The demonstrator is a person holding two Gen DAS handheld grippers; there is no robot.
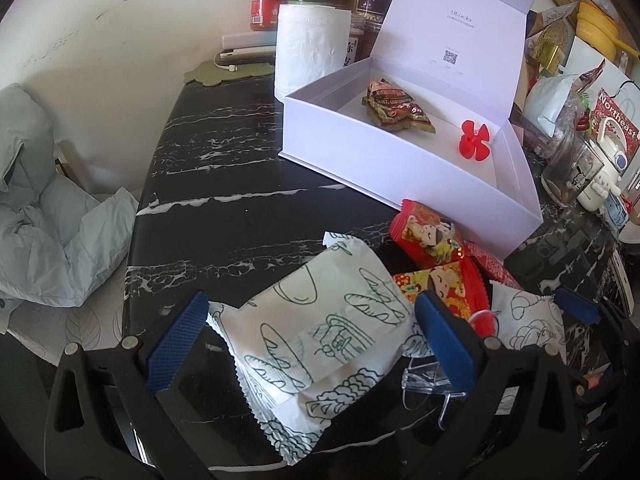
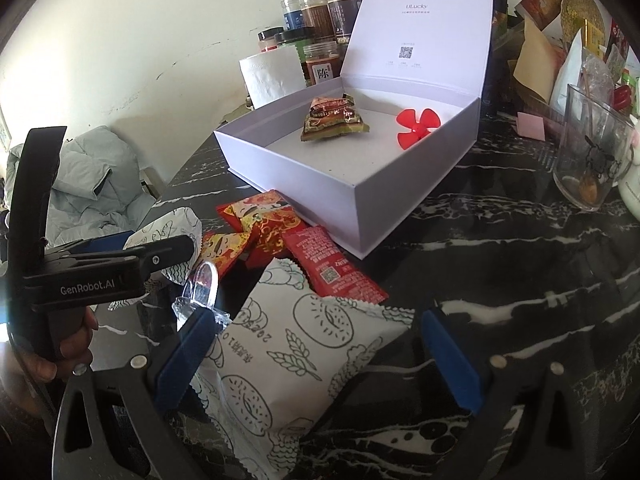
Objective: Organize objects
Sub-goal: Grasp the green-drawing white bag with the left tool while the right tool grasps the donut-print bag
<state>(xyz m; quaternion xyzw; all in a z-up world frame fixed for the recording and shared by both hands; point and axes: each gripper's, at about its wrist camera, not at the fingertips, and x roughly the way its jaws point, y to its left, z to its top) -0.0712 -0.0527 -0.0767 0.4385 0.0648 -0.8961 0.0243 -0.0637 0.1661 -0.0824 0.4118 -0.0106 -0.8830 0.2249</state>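
L gripper (image 1: 308,328) wide open, straddling white paper bread-print snack packet (image 1: 316,332) on black marble tabletop (image 1: 240,184); nothing held. R gripper (image 2: 316,344) likewise open over 2nd white packet (image 2: 296,360). Packet long axis runs diagonal between pads. White open gift box (image 1: 400,168) ahead-right, nearer R.

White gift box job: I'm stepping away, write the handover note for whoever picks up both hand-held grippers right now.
Left hand-held gripper: open, straddling a white bread-print packet.
Right hand-held gripper: open around a second white packet.
Done: brown snack pouch and red flower clip lie in the open white box.
Left: both white packets, the red packets and a clear plastic piece remain on the black marble table.
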